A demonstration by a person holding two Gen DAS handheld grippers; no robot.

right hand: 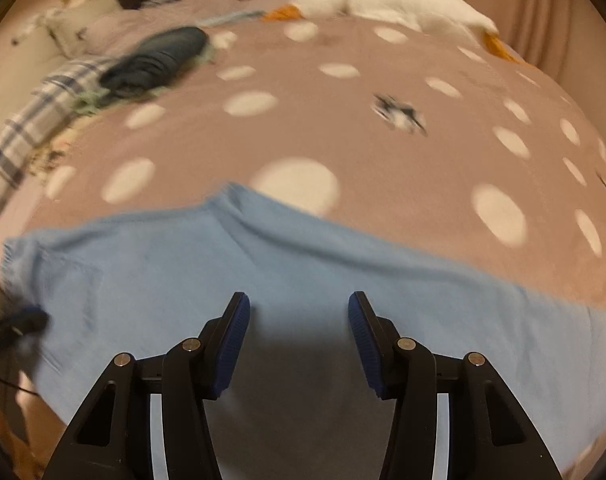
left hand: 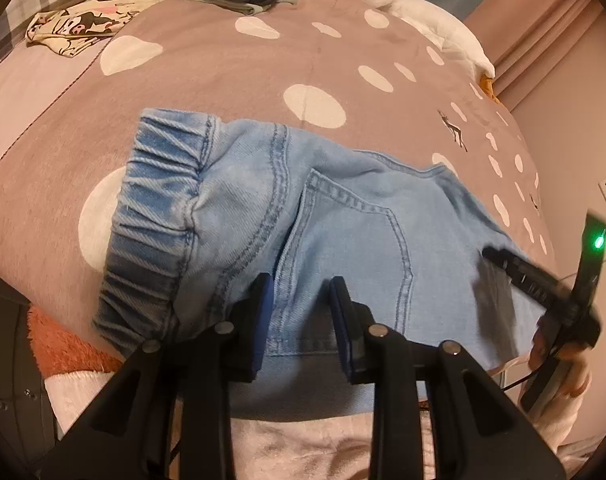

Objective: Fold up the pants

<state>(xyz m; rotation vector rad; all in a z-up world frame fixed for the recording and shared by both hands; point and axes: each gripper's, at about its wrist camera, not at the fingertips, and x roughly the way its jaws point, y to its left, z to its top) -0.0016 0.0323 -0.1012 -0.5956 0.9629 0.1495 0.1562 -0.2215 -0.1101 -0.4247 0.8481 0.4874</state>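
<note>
your left claw (left hand: 301, 304) released over the pants (left hand: 343, 220), your right claw (right hand: 299, 320) released above them, spotted bed (left hand: 223, 80) beneath

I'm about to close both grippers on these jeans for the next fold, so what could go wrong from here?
1. The left hand-held gripper stands open over the back pocket; closing there may pinch only the top layer.
2. The light blue jeans overhang the near edge of the dotted blanket; a pull could drag them off.
3. The right hand-held gripper view is blurred, so its aim on the cloth is uncertain.
</note>
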